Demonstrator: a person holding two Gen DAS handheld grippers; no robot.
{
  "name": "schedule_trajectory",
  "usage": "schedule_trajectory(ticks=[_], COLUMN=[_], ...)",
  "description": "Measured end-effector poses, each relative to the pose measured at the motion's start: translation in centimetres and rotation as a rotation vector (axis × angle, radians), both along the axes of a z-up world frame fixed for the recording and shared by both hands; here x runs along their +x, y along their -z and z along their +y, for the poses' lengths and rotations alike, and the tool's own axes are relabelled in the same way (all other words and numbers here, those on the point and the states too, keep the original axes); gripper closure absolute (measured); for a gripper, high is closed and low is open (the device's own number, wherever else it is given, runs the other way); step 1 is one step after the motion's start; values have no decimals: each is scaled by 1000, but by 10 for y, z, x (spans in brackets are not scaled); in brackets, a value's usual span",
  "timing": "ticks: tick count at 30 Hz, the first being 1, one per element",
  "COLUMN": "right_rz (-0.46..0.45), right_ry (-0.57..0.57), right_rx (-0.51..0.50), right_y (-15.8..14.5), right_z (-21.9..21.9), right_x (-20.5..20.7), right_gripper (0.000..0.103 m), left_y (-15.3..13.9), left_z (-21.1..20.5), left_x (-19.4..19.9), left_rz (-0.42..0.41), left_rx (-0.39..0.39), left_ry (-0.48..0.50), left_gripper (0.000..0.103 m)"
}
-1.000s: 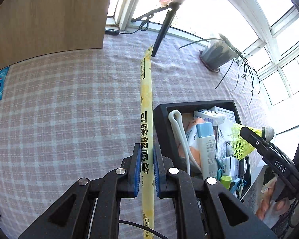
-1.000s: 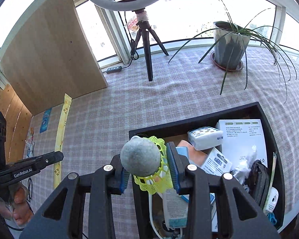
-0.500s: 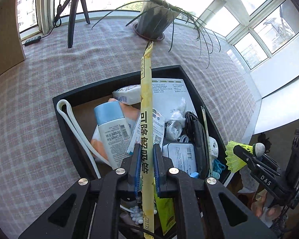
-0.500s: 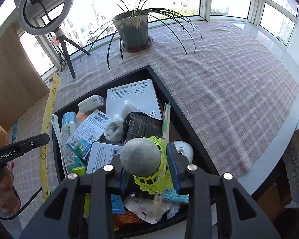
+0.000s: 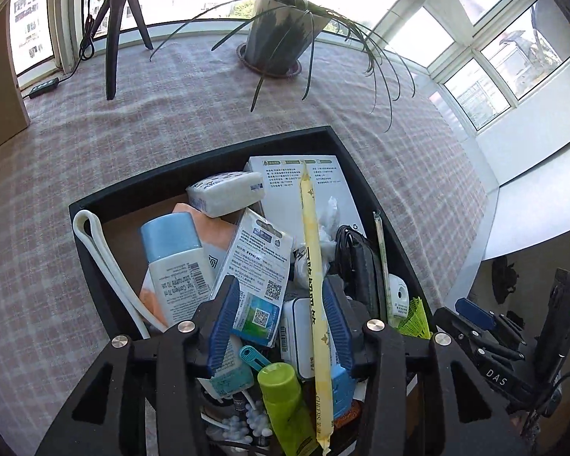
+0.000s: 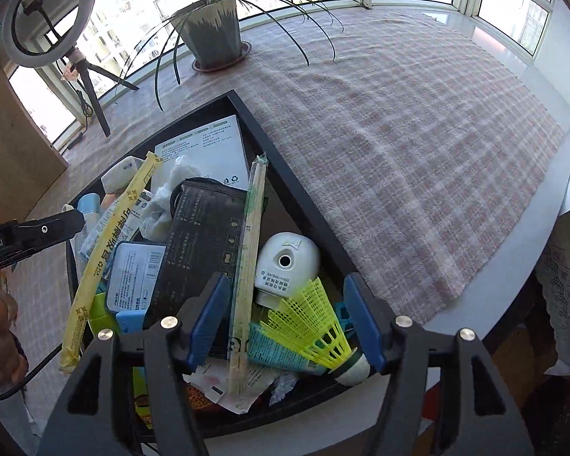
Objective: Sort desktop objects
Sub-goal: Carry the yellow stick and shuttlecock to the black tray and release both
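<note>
A black tray (image 5: 193,167) full of small items stands on the plaid cloth; it also shows in the right wrist view (image 6: 285,174). My left gripper (image 5: 277,323) is open above it, and the long yellow packet (image 5: 313,266) lies loose across the items between its fingers. The packet also shows in the right wrist view (image 6: 106,250). My right gripper (image 6: 285,323) is open over the tray's near corner. The yellow shuttlecock (image 6: 315,326) lies on the items there, its cork toward the right finger.
A potted plant (image 5: 277,45) and a ring light tripod (image 5: 114,30) stand at the back of the table. A wooden board (image 6: 7,144) leans at the left. The table edge (image 6: 532,266) runs close on the right.
Both grippers have opened over the tray. The yellow packet and the shuttlecock have left the fingers and now lie in the tray.
</note>
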State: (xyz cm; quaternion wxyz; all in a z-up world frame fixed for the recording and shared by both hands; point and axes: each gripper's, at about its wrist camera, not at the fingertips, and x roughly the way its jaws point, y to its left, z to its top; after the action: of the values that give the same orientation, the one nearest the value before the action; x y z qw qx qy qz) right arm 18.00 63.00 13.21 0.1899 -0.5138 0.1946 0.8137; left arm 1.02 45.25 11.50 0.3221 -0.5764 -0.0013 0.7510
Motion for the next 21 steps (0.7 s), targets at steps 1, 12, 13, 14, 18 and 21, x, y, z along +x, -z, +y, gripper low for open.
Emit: schedule_trajectory(ticks=[1, 12, 13, 14, 18, 21], right_rz=[6, 75, 83, 92, 115, 117], right_ry=[0, -57, -69, -80, -152, -213], right_rx=[1, 31, 32, 32, 23, 13], right_y=[-3, -33, -36, -38, -43, -43], right_z=[1, -27, -34, -42, -78, -109], right_x=[0, -18, -22, -24, -47, -69], right_gripper=[41, 41, 41, 41, 41, 41], left_y=[-1, -9, -9, -10, -8, -6], left_z=[-2, -65, -76, -87, -138, -179], left_x=[-1, -14, -16, -18, -31, -39], left_rz=[4, 35, 44, 51, 50, 55], left_rx=[0, -34, -44, -52, -71, -91], left_ry=[-5, -107, -124, -140, -222, -280], left_gripper=[62, 62, 62, 62, 62, 62])
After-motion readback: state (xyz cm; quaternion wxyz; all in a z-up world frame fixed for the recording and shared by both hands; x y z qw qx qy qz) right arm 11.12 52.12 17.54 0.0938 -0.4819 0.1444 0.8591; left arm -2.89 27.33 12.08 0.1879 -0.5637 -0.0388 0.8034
